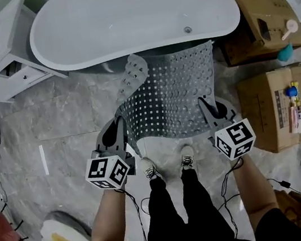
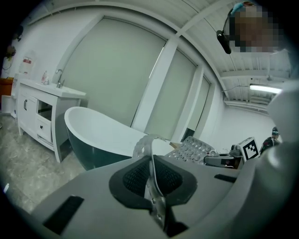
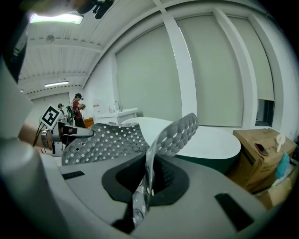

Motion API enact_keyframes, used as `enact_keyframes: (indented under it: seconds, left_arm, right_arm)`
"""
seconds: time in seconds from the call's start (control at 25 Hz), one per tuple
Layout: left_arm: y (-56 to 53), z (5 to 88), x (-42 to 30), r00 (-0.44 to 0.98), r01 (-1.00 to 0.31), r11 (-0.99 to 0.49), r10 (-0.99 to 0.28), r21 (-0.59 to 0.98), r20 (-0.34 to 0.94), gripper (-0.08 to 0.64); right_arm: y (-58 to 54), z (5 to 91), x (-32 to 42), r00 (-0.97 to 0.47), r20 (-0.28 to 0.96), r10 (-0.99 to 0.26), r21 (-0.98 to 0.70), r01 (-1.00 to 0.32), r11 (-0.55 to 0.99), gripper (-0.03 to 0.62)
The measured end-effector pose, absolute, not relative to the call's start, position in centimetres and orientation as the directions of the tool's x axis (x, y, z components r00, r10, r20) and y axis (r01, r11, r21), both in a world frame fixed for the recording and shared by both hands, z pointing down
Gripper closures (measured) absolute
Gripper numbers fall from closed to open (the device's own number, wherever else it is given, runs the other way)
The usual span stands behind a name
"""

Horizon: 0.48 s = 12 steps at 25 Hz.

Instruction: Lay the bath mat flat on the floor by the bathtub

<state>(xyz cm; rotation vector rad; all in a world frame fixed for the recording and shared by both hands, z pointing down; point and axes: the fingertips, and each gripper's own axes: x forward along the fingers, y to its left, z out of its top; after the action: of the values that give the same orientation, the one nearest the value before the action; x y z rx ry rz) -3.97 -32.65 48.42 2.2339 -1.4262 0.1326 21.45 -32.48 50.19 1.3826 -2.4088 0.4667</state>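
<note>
With the left claw (image 1: 119, 127) and right claw (image 1: 208, 108) each clenched on a near corner of the bath mat (image 1: 169, 94), held above the floor (image 1: 60, 126) beside the bathtub (image 1: 122, 19), both should lower evenly, pulled well apart, so its curled far corner flattens.

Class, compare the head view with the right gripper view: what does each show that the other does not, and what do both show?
Only the head view: the person's shoes standing on the marble floor. Only the right gripper view: the tall window blinds and a lit ceiling light. Both: the perforated bath mat held up in front of the white bathtub.
</note>
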Motion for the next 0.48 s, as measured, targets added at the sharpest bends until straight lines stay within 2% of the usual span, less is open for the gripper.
enact_keyframes:
  seconds: [0.48]
  left_arm:
    - [-33.3, 59.9, -5.6, 0.386, -0.911, -0.278, -0.835, 0.304, 0.392, 0.531]
  right_arm:
    - [-34.3, 61.5, 21.0, -0.487, 0.472, -0.735, -0.1, -0.858, 0.504, 0.563]
